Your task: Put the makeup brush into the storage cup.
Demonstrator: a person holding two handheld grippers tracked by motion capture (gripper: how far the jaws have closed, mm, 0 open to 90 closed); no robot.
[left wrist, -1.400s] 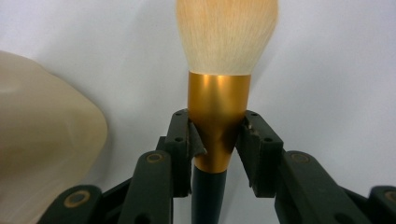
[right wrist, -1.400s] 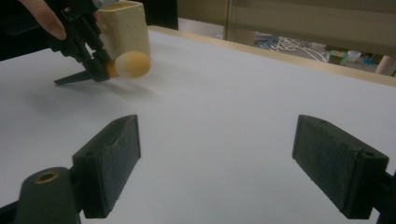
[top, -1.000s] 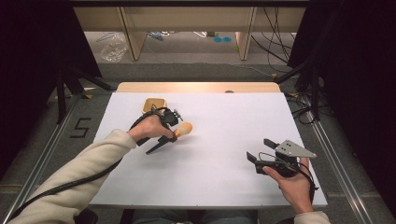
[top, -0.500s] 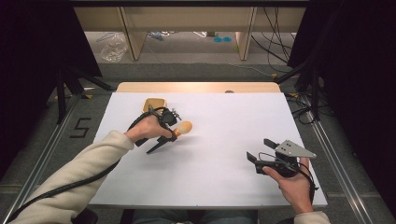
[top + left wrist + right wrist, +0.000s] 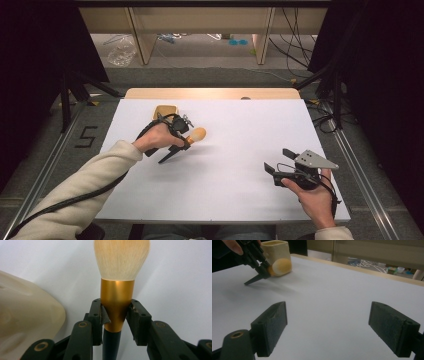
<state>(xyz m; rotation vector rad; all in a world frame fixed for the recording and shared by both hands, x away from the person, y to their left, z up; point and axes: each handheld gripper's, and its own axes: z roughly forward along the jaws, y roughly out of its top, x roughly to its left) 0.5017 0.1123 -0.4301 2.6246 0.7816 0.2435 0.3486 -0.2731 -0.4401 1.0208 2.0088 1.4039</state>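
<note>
Our left tongs (image 5: 116, 315) pinch a makeup brush (image 5: 117, 290) by its gold collar; our right tongs (image 5: 335, 327) rest spread above the white desk (image 5: 240, 145).

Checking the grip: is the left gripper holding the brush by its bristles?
No, the left gripper clamps the brush on its gold collar, below the bristles.

The brush (image 5: 192, 137) sits crosswise in the left gripper (image 5: 181, 141), its bristle head sticking out past the jaws toward the table's middle and its handle tip slanting back down to the table (image 5: 235, 165) on the person's side. Just behind this gripper, toward the far edge, stands the small cup (image 5: 166, 111), close beside the hand. The right gripper (image 5: 276, 162) rests well apart, near the front right corner, with bare tabletop ahead of its jaws.
</note>
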